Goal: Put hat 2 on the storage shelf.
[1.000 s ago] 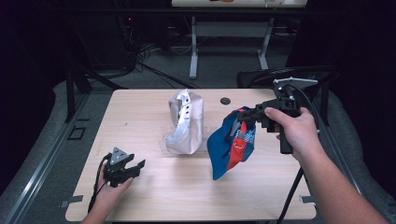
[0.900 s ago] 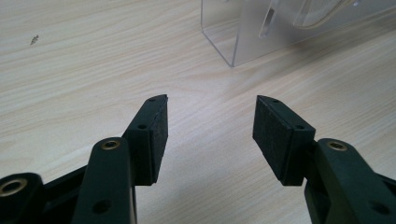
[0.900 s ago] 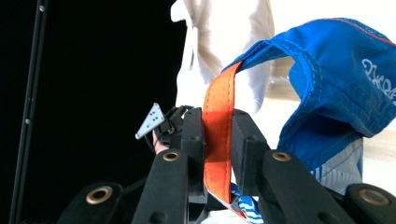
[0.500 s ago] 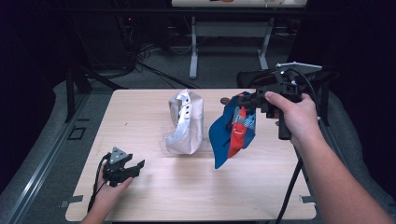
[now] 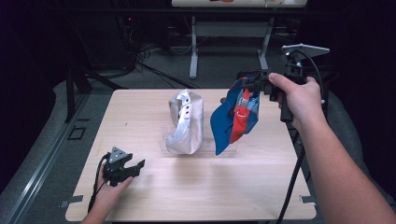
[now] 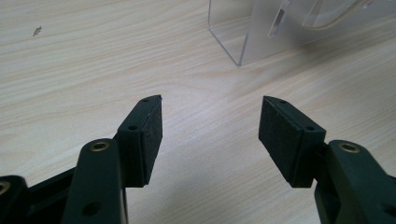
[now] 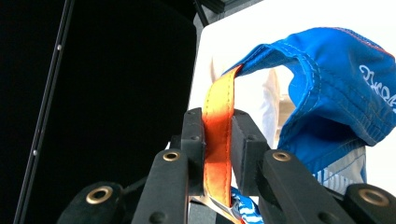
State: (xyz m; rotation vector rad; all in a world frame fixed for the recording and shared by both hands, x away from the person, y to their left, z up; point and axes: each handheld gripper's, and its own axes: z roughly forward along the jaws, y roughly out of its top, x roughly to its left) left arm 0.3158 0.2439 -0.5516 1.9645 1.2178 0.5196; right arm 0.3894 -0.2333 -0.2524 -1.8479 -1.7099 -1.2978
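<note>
While right tongs (image 7: 217,140) pinch blue cap (image 5: 232,122) strap, white script unreadable; left tongs (image 6: 210,135) spread.

The table (image 5: 196,191) is pale wood-grain laminate, smooth and matt. At centre frame the silver cap (image 5: 186,122) gleams, a shiny metallic-looking fabric. To its right the blue cap (image 5: 232,122) is stitched woven cloth, matt, and its orange strap (image 7: 217,140) is ribbed webbing. The clear stand (image 6: 261,32) in the upper right looks like glossy acrylic. The left gripper (image 6: 210,135) is matt black plastic with brass-coloured screws and rough rubbery pads (image 6: 279,135).
</note>
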